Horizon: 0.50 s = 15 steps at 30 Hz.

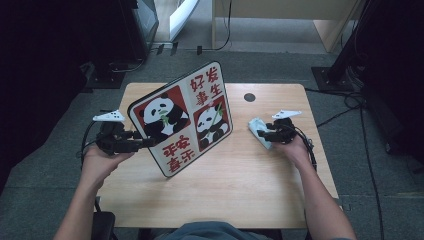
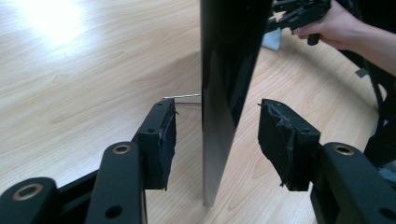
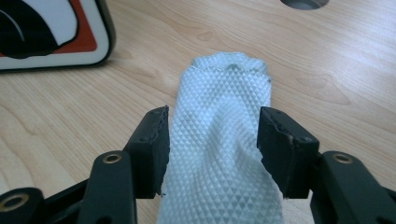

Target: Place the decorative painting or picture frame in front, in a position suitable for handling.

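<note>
"Where was the flat panda board with the red and white squares [image 1: 182, 119]?"

"It stood tilted on its edge on the wooden table [image 1: 240, 190], and its thin edge ran right between the jaws of the left gripper [image 2: 217, 140]. The jaws were open, one on each side, not touching it."

"And the right gripper [image 3: 212, 142]?"

"It was off to the board's right, jaws partly open around a pale blue bumpy cloth [image 3: 222, 154]. I think the cloth must go left to wipe the board."
</note>
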Tool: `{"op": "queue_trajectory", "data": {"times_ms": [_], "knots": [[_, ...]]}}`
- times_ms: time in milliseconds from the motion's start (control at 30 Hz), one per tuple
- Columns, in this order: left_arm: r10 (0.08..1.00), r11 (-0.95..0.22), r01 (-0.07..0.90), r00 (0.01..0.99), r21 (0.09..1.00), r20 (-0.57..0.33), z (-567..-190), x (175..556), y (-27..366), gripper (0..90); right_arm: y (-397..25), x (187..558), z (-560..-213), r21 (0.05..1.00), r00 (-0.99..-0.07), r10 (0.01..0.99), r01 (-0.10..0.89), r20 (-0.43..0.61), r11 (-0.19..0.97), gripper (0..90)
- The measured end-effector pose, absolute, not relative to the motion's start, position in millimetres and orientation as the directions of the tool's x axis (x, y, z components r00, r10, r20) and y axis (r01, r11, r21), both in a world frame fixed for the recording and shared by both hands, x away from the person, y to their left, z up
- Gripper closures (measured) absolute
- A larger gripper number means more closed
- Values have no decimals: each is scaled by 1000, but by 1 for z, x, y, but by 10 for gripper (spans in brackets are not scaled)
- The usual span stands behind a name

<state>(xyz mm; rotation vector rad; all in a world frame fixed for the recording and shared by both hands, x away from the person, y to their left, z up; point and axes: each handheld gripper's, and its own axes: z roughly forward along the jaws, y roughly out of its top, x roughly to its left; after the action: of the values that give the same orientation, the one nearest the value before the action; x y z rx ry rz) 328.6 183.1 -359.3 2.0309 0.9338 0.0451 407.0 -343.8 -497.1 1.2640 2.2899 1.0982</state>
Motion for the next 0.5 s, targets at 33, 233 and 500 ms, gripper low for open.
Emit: {"op": "queue_trajectory", "data": {"times_ms": [33, 233, 500], "knots": [[632, -332, 596, 716, 731, -297, -362, 327, 183, 479, -344, 408, -497, 741, -563, 820, 593, 101, 315, 472], [638, -331, 578, 719, 746, -275, -370, 323, 184, 437, -345, 410, -499, 743, -554, 826, 594, 101, 308, 480], [642, -296, 583, 708, 757, -294, -377, 320, 185, 449, -338, 415, -508, 695, -575, 813, 621, 90, 363, 442]]}}
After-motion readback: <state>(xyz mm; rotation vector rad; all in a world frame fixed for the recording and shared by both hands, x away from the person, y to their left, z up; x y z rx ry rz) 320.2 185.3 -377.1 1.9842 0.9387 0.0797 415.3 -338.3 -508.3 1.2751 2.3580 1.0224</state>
